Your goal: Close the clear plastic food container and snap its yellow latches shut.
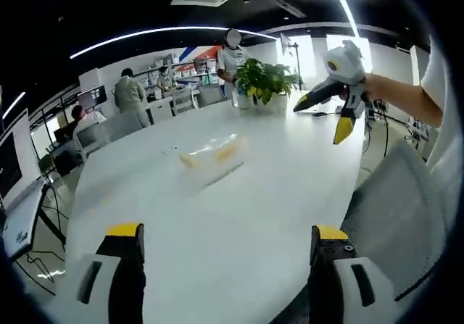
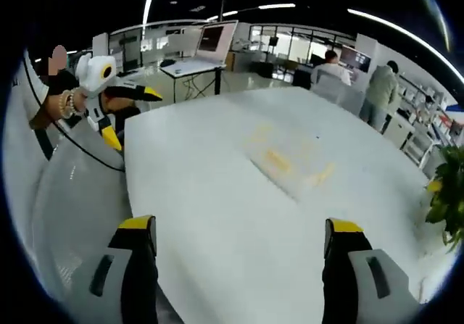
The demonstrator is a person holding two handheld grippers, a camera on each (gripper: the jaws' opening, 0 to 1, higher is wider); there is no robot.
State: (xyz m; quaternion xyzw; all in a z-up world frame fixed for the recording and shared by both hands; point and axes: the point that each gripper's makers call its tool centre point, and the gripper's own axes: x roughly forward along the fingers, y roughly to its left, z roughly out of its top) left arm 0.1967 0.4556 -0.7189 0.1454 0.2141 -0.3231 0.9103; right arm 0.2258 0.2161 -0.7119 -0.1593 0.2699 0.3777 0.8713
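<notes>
Both sets of fingers wide open, holding nothing: left gripper [image 1: 225, 241] and right gripper [image 2: 239, 233] hover over the near edge of the white table [image 1: 239, 215], likely staging an approach. Clear container [image 1: 212, 154] with yellow latches sits ahead of both, mid-table, well apart, untouched. Beyond: potted plant [image 1: 267, 81], open office, people at desks.

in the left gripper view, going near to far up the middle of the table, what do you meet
left gripper jaws, wide apart → bare white table → clear container with yellow latches → potted plant → people at the far desks
</notes>
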